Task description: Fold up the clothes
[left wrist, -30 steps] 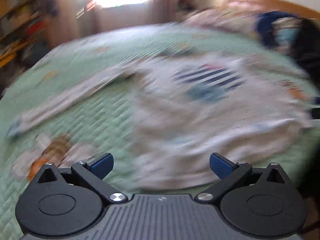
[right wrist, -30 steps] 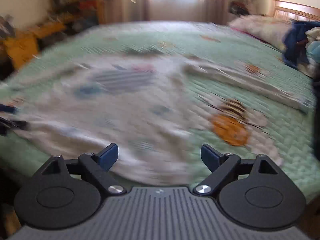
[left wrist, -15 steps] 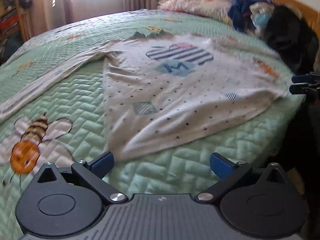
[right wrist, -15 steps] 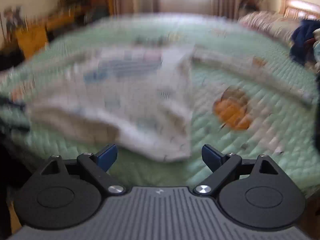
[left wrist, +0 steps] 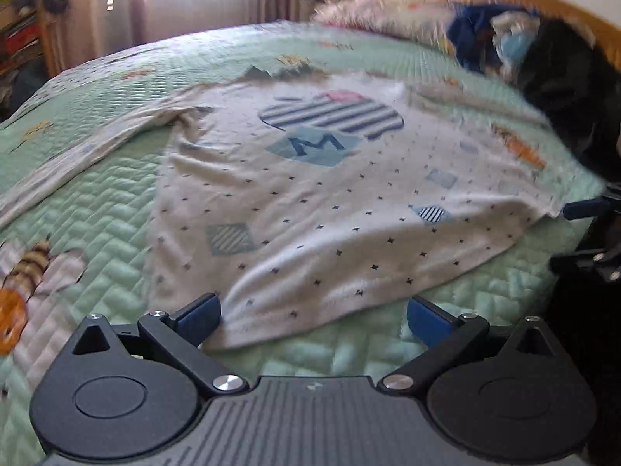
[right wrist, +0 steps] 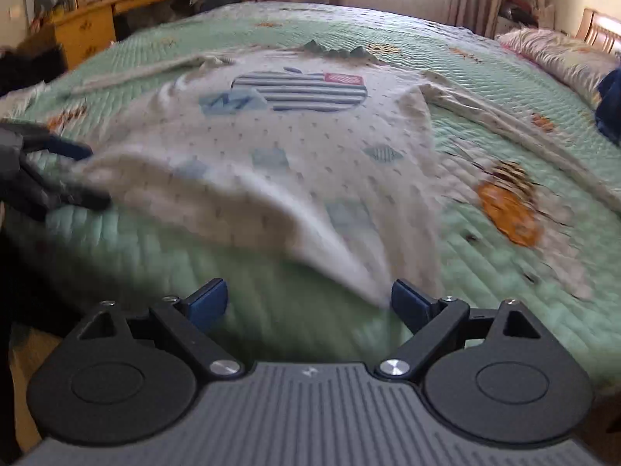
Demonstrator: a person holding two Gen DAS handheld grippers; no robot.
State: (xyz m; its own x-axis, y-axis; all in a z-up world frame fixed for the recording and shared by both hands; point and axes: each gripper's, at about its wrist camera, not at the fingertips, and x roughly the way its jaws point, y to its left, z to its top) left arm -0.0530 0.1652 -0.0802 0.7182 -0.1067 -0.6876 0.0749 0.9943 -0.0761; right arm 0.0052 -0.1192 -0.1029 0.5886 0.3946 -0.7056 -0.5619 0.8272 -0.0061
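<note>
White cotton, long sleeves, little star dots and a striped apple print: the shirt (left wrist: 310,194) is lying spread face-up on the green quilted bed (left wrist: 116,240), hem toward the near edge of the mattress, one sleeve (right wrist: 516,128) trailing out over the quilt.

Both tools are standing wide apart with nothing pinched. The left tool (left wrist: 312,312) is hovering right at one hem corner, and the right tool (right wrist: 308,299) sits at the other, where the fabric bunches up into a ridge.

My take on doing this bit well: get each hem corner properly between the pads before closing, both layers of cloth, not just the top one. Go low enough to scoop under the edge but don't grab the quilt with it. Then I'd lift both corners evenly so the shirt stays square instead of twisting. That ridge by the right corner looks worth flattening first.
</note>
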